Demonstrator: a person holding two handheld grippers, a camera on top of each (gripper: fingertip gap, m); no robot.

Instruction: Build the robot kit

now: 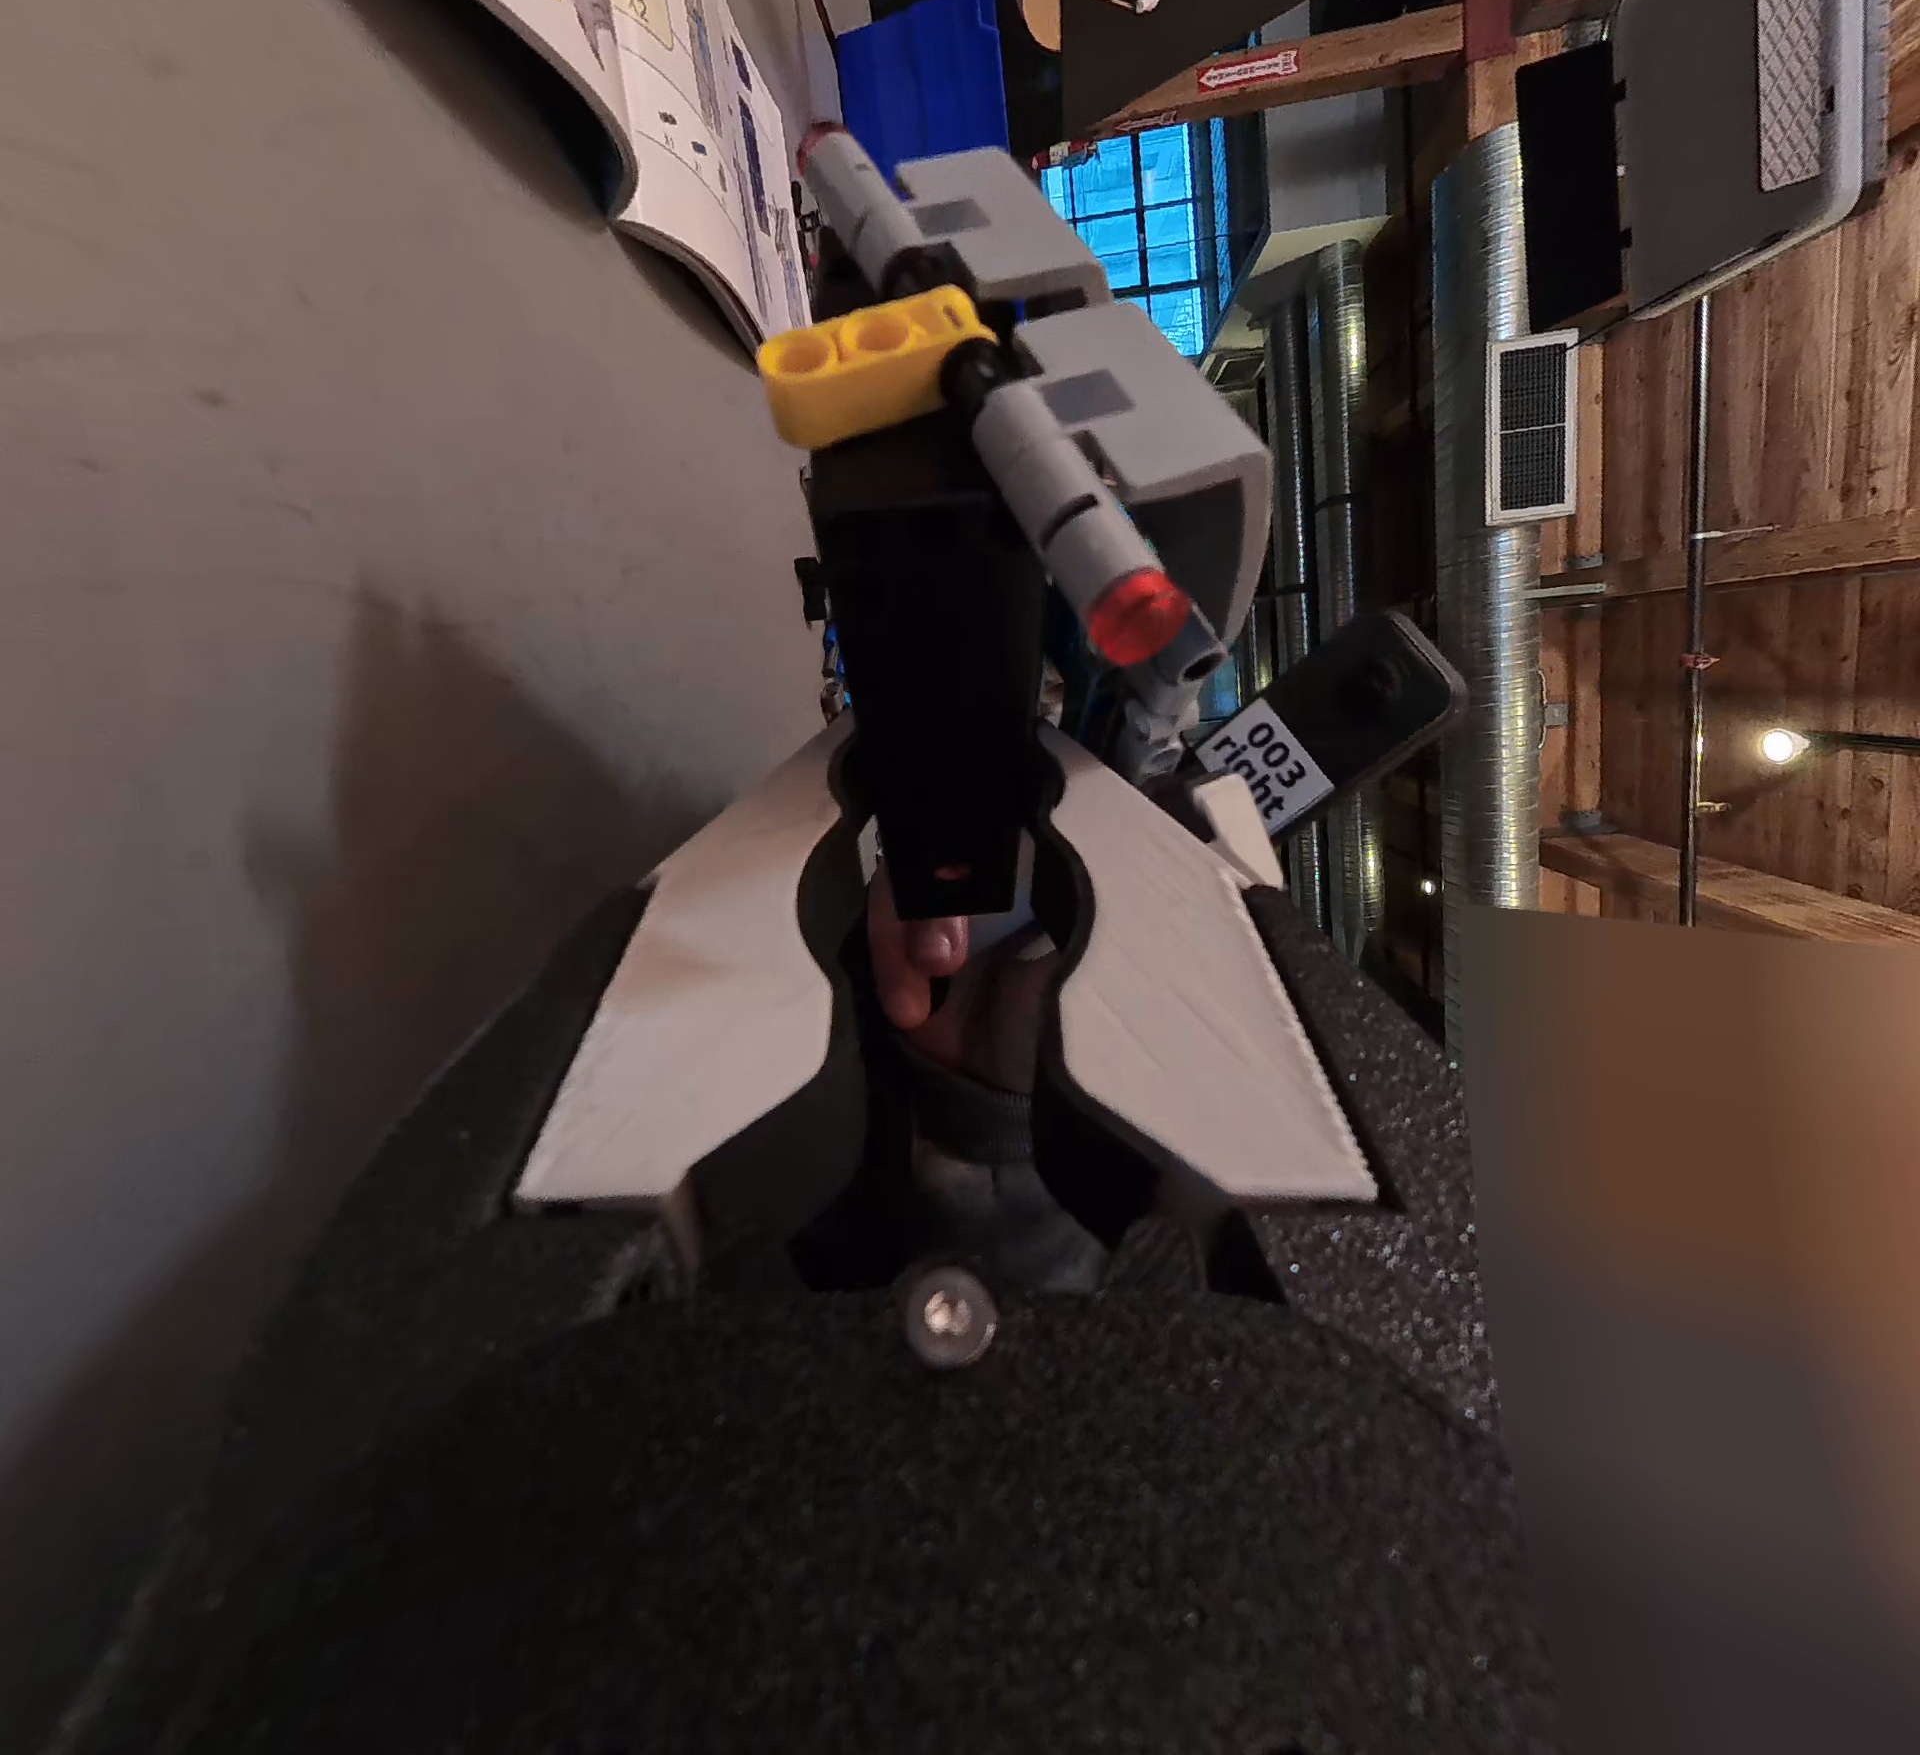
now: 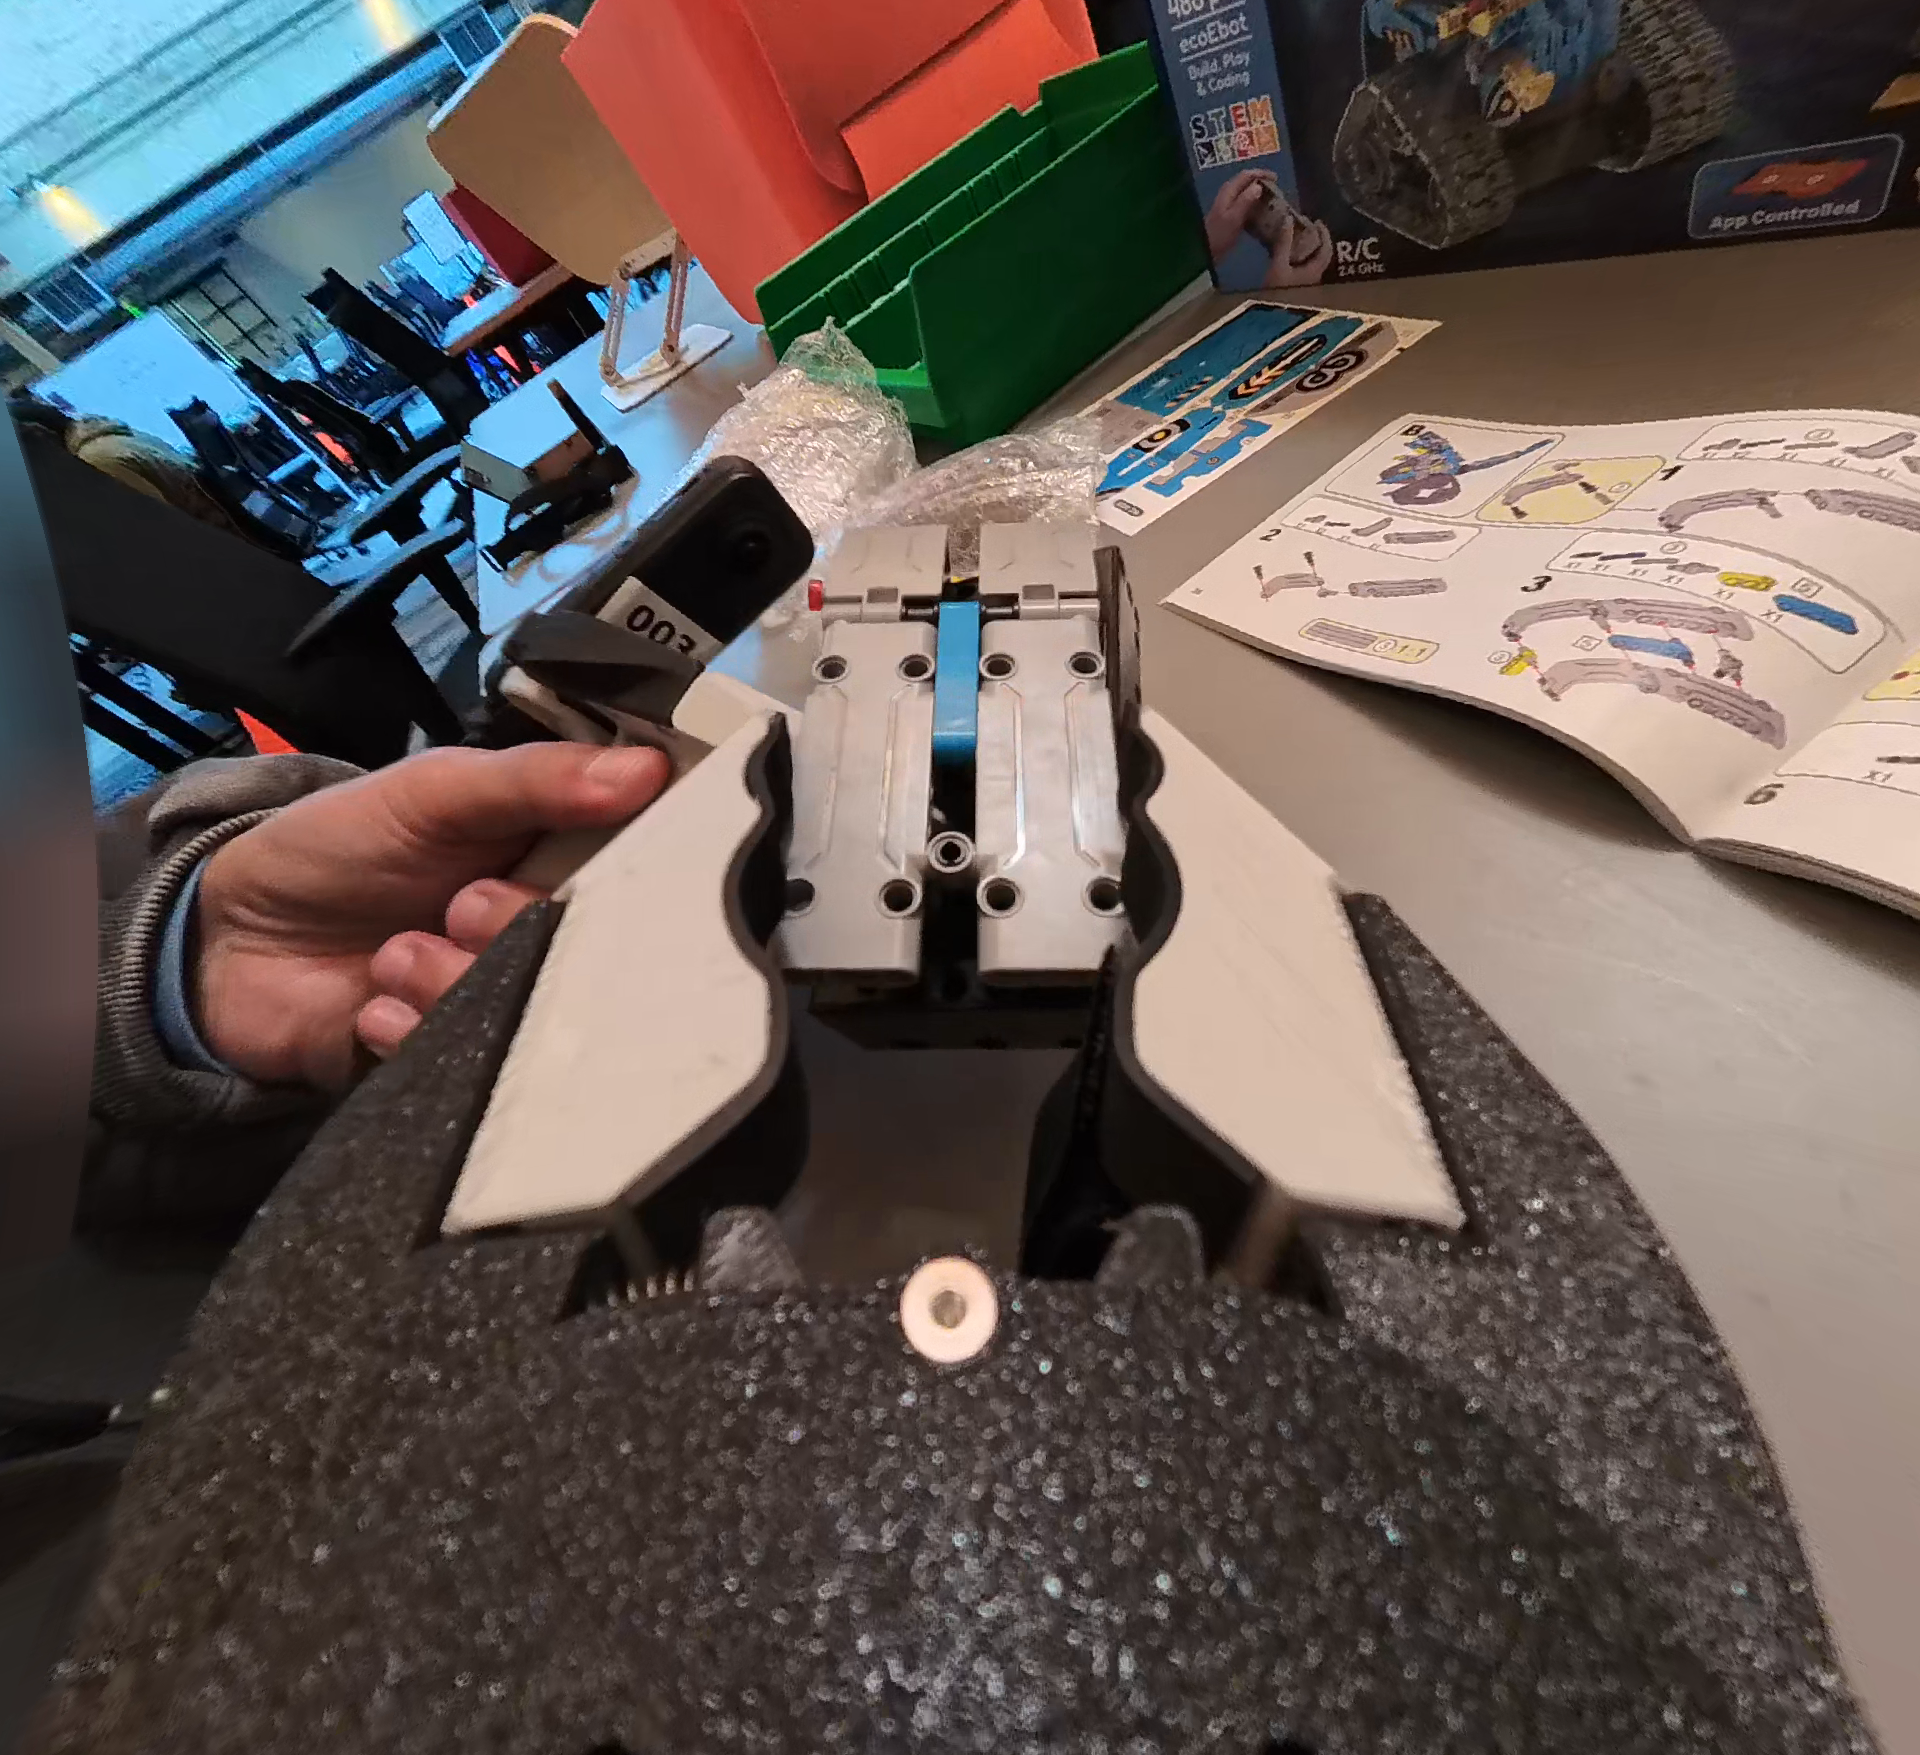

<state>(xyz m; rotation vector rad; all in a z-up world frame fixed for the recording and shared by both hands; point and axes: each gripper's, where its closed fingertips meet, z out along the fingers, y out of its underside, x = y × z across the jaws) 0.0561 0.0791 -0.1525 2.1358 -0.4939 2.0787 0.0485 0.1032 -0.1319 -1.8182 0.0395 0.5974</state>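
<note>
- Right tongs (image 2: 951,874) clamp a part-built grey brick model (image 2: 951,770), blue beam fitted.
- Left tongs (image 1: 940,832) grip its black end (image 1: 935,666).
- Instruction booklet (image 2: 1621,625) open on the counter (image 2: 1455,1030).

Both grippers' jaws clamped shut.

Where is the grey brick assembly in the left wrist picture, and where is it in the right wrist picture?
Left wrist view: the grey brick assembly is above centre, beyond the left gripper, which is shut on its black part.
Right wrist view: the assembly is at centre, clamped by the right gripper.
Shared landmark: the open instruction booklet, top left in the left view, right side in the right view.
</note>
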